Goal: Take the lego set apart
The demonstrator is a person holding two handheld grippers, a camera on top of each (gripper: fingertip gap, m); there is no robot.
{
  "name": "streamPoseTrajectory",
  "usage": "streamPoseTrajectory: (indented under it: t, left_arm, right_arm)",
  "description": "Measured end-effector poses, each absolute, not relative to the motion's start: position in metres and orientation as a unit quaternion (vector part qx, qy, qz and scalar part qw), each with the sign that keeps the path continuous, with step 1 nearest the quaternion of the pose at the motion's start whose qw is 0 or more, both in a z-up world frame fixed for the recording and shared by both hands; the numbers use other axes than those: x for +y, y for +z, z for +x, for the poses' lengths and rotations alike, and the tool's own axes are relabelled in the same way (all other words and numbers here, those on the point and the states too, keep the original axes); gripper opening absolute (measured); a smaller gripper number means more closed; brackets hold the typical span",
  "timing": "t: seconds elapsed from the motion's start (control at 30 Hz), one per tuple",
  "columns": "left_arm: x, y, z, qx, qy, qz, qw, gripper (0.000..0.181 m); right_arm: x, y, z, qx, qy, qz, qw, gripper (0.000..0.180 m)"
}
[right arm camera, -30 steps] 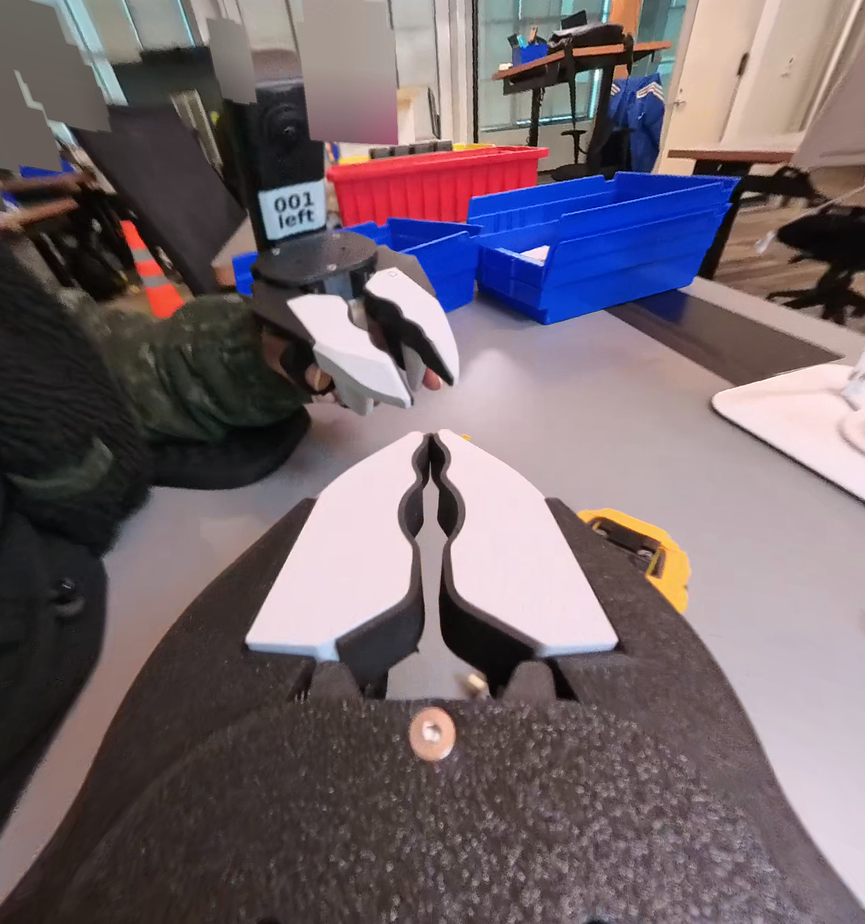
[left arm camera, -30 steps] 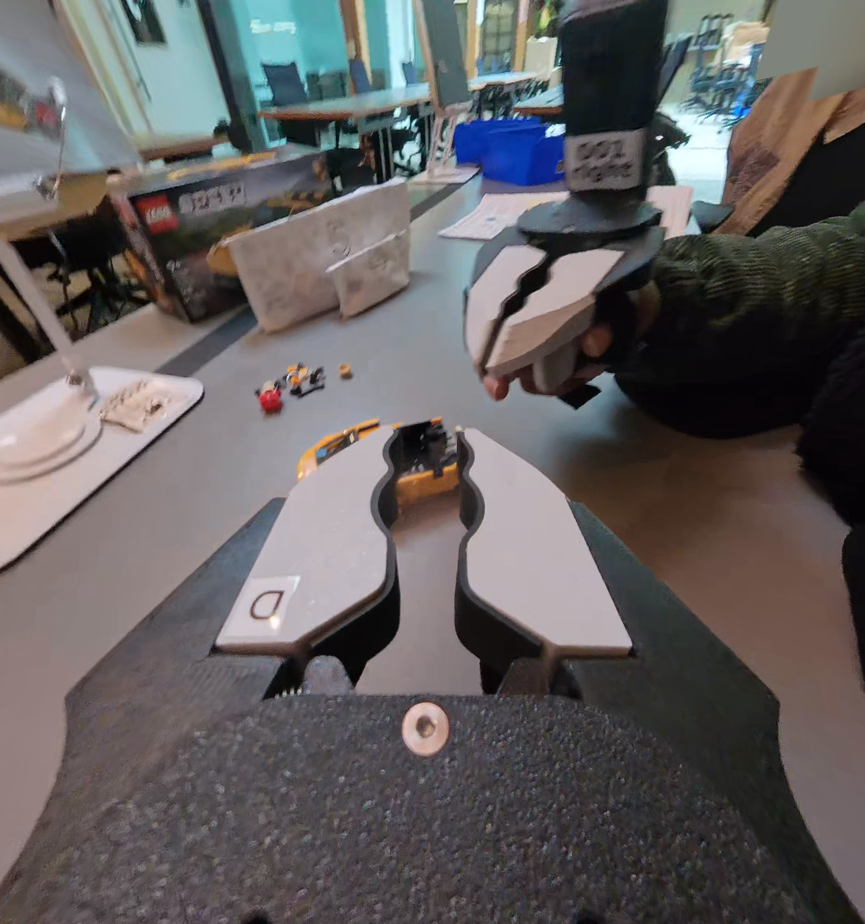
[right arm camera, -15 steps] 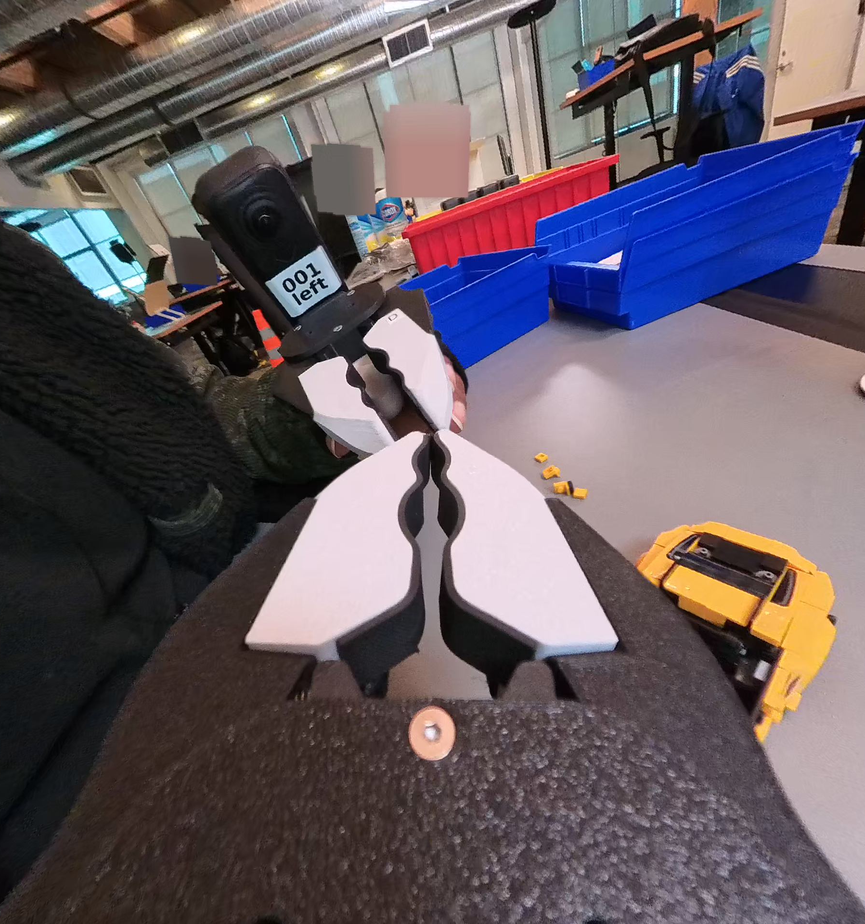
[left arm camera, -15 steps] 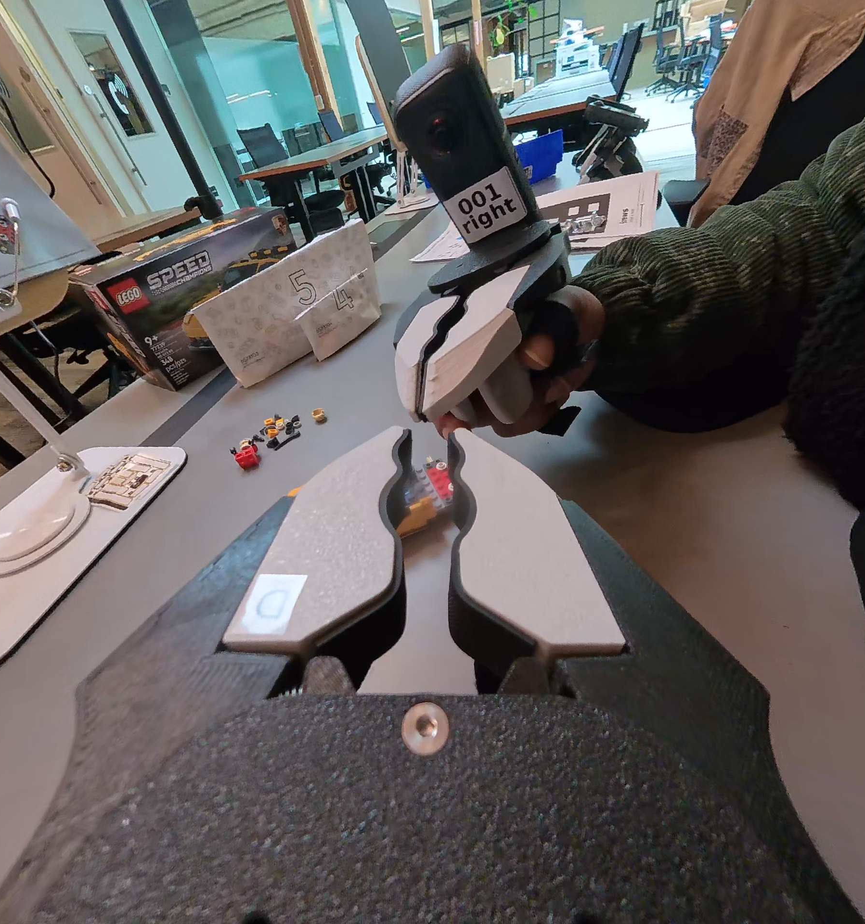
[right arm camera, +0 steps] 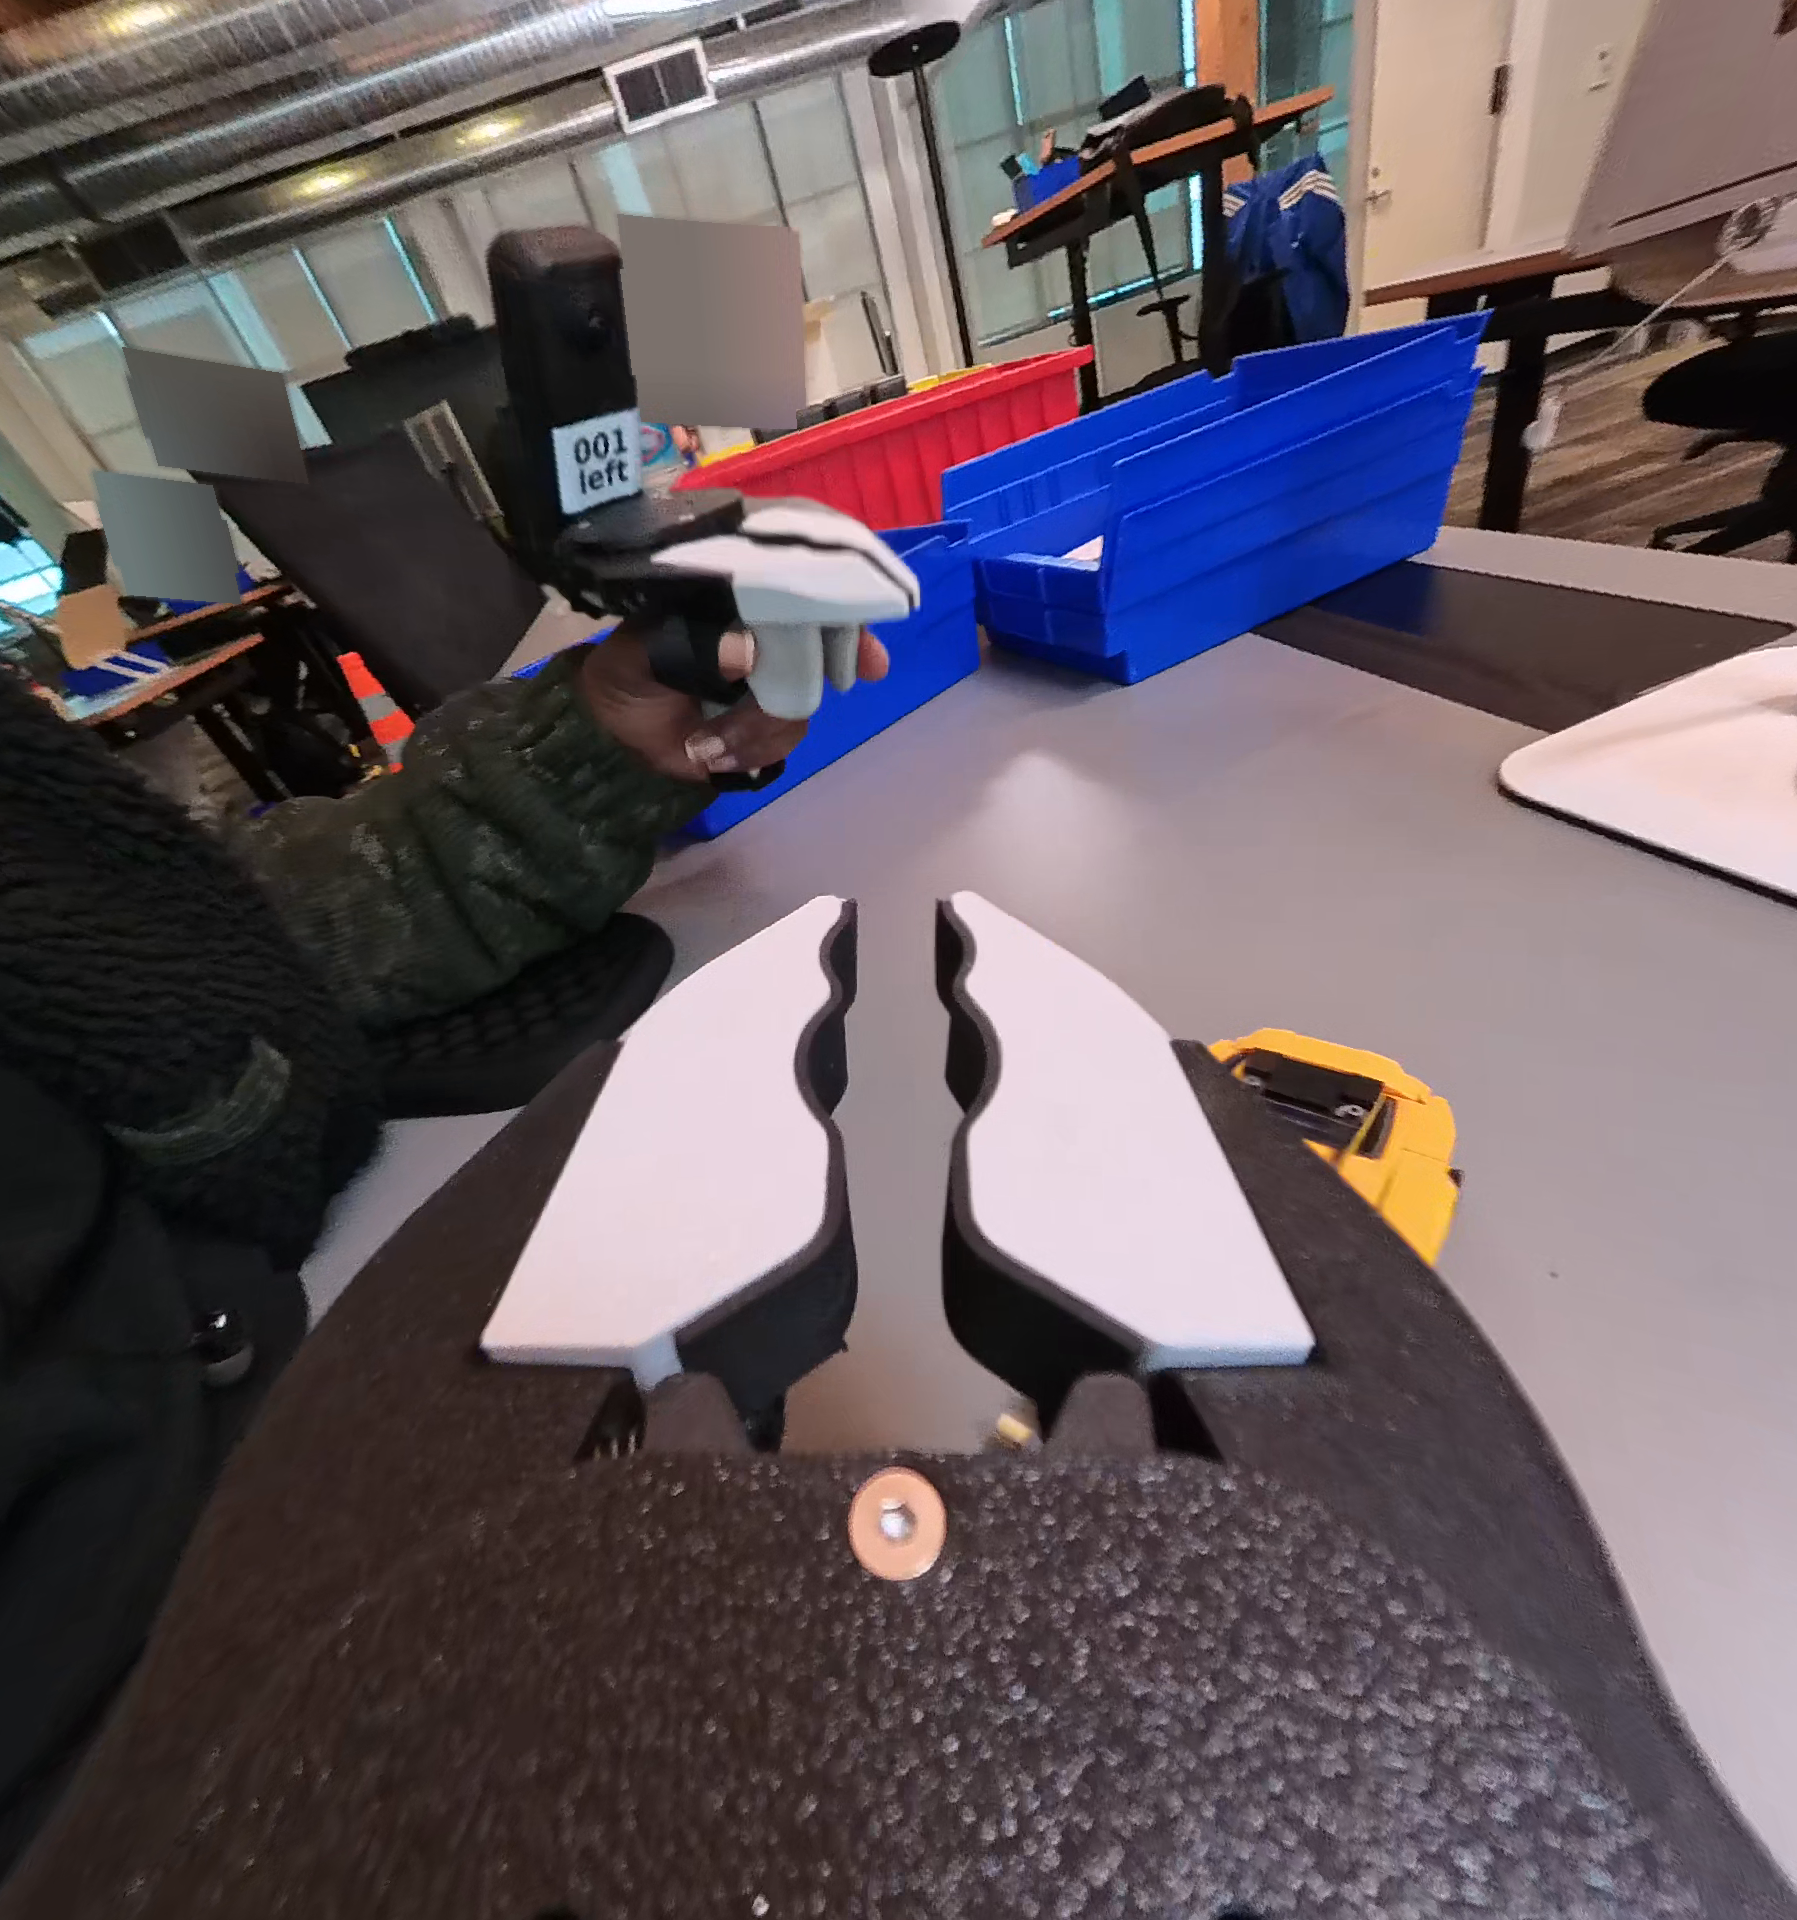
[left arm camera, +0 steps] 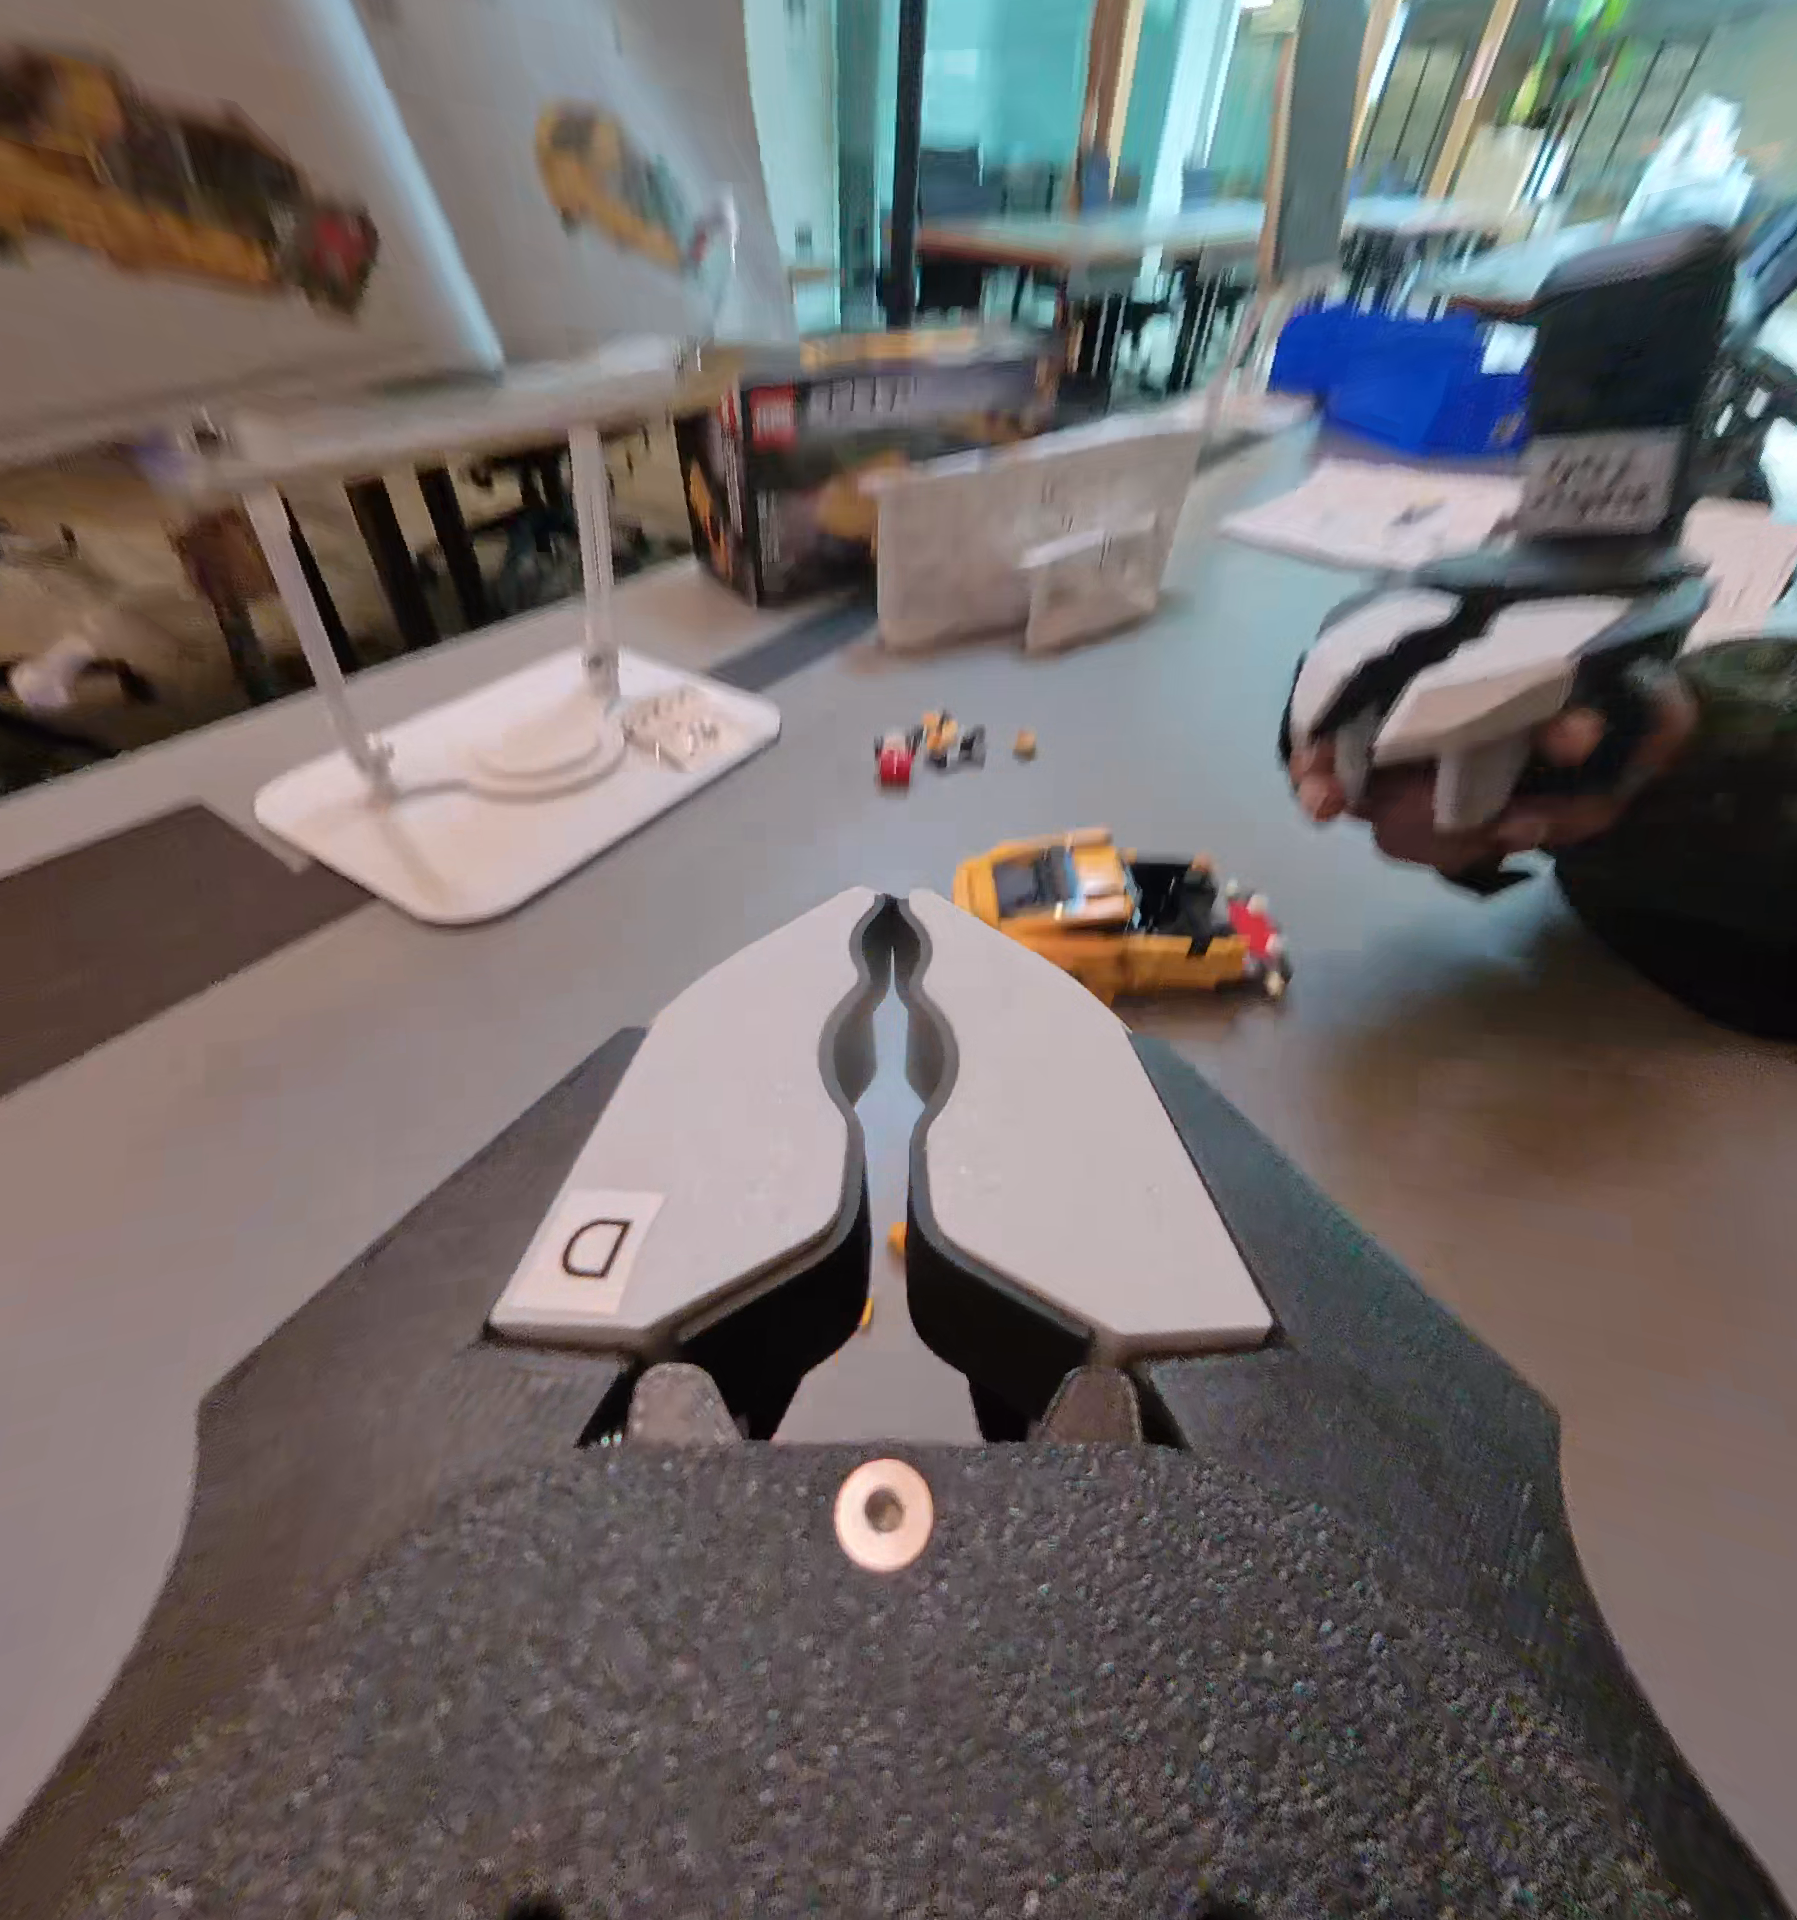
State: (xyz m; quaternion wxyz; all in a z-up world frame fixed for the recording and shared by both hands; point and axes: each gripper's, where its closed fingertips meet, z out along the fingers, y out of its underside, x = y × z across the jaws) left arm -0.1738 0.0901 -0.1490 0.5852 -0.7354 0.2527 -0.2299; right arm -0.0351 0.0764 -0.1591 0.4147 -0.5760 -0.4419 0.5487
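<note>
The yellow lego car (left arm camera: 1112, 920) lies on the grey table just ahead and right of my left gripper (left arm camera: 889, 916), which is shut with nothing visible between its fingertips. The left wrist view is motion-blurred. Small loose lego pieces (left arm camera: 935, 743) lie beyond the car. My right gripper (right arm camera: 894, 902) is open and empty above the table, with the car (right arm camera: 1361, 1132) low to its right, partly hidden by its body. Each gripper shows in the other's view: the right one (left arm camera: 1445, 655) held up at right, the left one (right arm camera: 821, 561) held up, shut.
A white stand base (left arm camera: 520, 790) sits at left with a sheet above it. A lego box (left arm camera: 873, 457) and paper bags (left arm camera: 1039, 540) stand farther back. Blue bins (right arm camera: 1237, 520) and a red bin (right arm camera: 904, 436) line the table's far side. A green sleeve (right arm camera: 437, 831) rests on the table. About 15 cm separates my left fingertips from my right.
My left gripper held the car half a second ago; now it is shut, off the car, and the car lies on the table. My right gripper has opened.
</note>
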Motion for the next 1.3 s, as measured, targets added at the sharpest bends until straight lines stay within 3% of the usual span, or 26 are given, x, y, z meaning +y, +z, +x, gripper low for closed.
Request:
streamPoseTrajectory:
  t: [0.13, 0.27, 0.57, 0.63, 0.77, 1.0, 1.3]
  left_arm:
    - [0.093, -0.199, -0.173, 0.288, -0.2, -0.797, 0.491, 0.0]
    - [0.089, -0.242, -0.161, 0.318, -0.186, -0.837, 0.405, 0.02]
    - [0.085, -0.289, -0.144, 0.351, -0.129, -0.868, 0.326, 0.013]
    - [0.09, -0.289, -0.144, 0.345, -0.115, -0.869, 0.335, 0.002]
    - [0.09, -0.278, -0.136, 0.377, -0.106, -0.844, 0.366, 0.003]
    - [0.058, -0.206, -0.079, 0.49, -0.154, -0.677, 0.528, 0.003]
    - [0.044, -0.187, -0.046, 0.569, 0.029, -0.562, 0.6, 0.002]
  right_arm:
    - [0.089, -0.158, -0.03, -0.429, 0.531, -0.587, 0.436, 0.02]
    - [0.101, -0.154, -0.023, -0.408, 0.524, -0.593, 0.455, 0.02]
    - [0.112, -0.155, -0.017, -0.396, 0.509, -0.602, 0.471, 0.019]
    - [0.11, -0.157, -0.018, -0.403, 0.502, -0.602, 0.473, 0.019]
    - [0.103, -0.163, -0.023, -0.428, 0.49, -0.599, 0.467, 0.017]
    - [0.069, -0.185, -0.041, -0.52, 0.467, -0.576, 0.424, 0.016]
    - [0.038, -0.18, -0.047, -0.526, 0.541, -0.56, 0.342, 0.014]
